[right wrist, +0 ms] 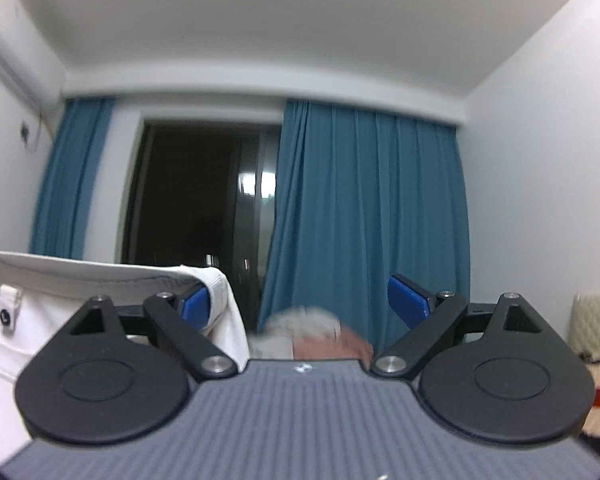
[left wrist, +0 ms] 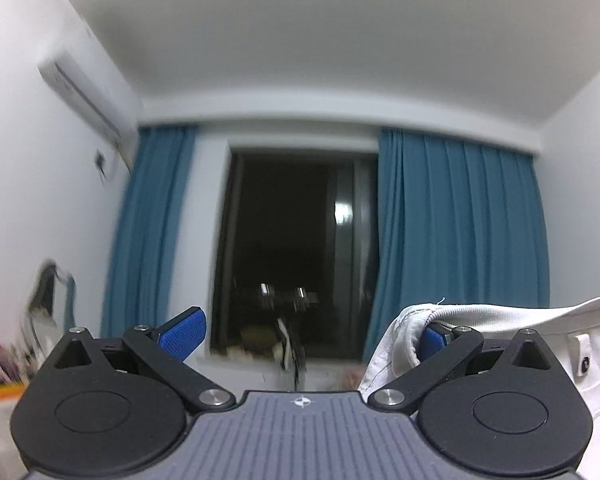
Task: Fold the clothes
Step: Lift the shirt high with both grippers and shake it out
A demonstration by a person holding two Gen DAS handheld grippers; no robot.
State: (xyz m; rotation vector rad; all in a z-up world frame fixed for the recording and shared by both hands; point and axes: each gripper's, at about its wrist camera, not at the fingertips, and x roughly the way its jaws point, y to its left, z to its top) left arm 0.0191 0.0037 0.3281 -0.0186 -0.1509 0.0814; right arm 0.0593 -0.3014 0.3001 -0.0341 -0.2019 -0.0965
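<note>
Your left gripper (left wrist: 308,336) and right gripper (right wrist: 304,304) both stand with jaws apart; the white garment (left wrist: 540,328) drapes over one finger of each.

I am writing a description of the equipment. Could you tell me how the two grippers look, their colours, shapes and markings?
The left gripper and right gripper look identical: a grey ribbed body with a small white compass-like mark at its front edge, two round matte black housings with triangular cut-outs, and black link arms joined by silver pins. The fingers carry bright blue textured pads. No cables, hands or sleeves are visible.
</note>
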